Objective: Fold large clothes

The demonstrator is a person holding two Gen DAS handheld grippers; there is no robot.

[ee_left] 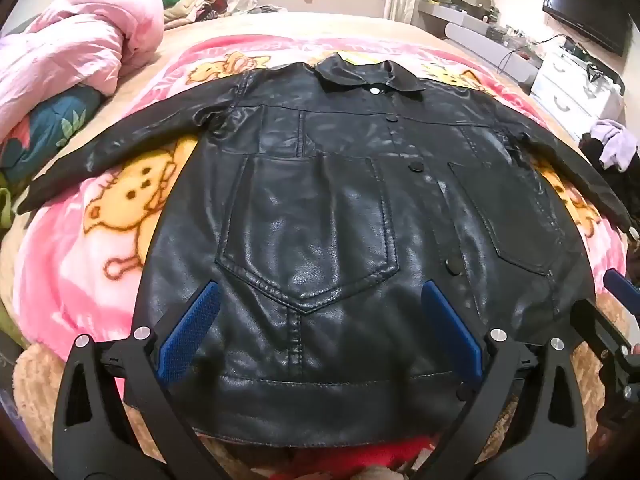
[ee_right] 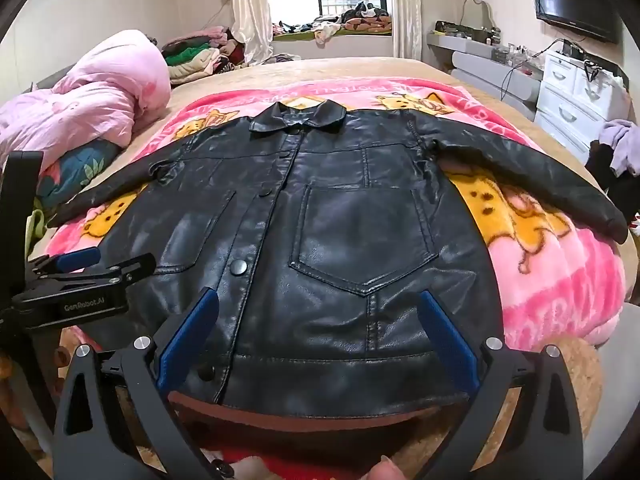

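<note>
Black leather jacket (ee_left: 320,208) lies flat on the pink cartoon blanket (ee_left: 100,216) on the bed, front up, buttoned, collar (ee_left: 372,76) at the far end, both sleeves spread out sideways. Hem sits at the near edge, right under you

Both tools are wide and hold nothing: left tool (ee_left: 320,324) hovers over the hem below the left chest pocket (ee_left: 308,240), right tool (ee_right: 320,328) over the hem on the other half

My read: fold not started. Suggest sleeves first. Take the left sleeve (ee_left: 112,156) near the cuff, lay it across the chest, then mirror with the right sleeve (ee_right: 532,176). Pinch only the top layer plus sleeve. Leather is stiff and slick, so close fully before lifting and move slowly, or it slips out. Keep the front placket straight as your centre line

Watch-outs: pink quilt (ee_left: 80,36) bunched just beside the left cuff, clothes pile (ee_right: 616,152) off the right side of the bed near the other cuff. Fleece blanket may drag up with the jacket if you bite too deep. Tools are close together at the hem, so mind a clash
</note>
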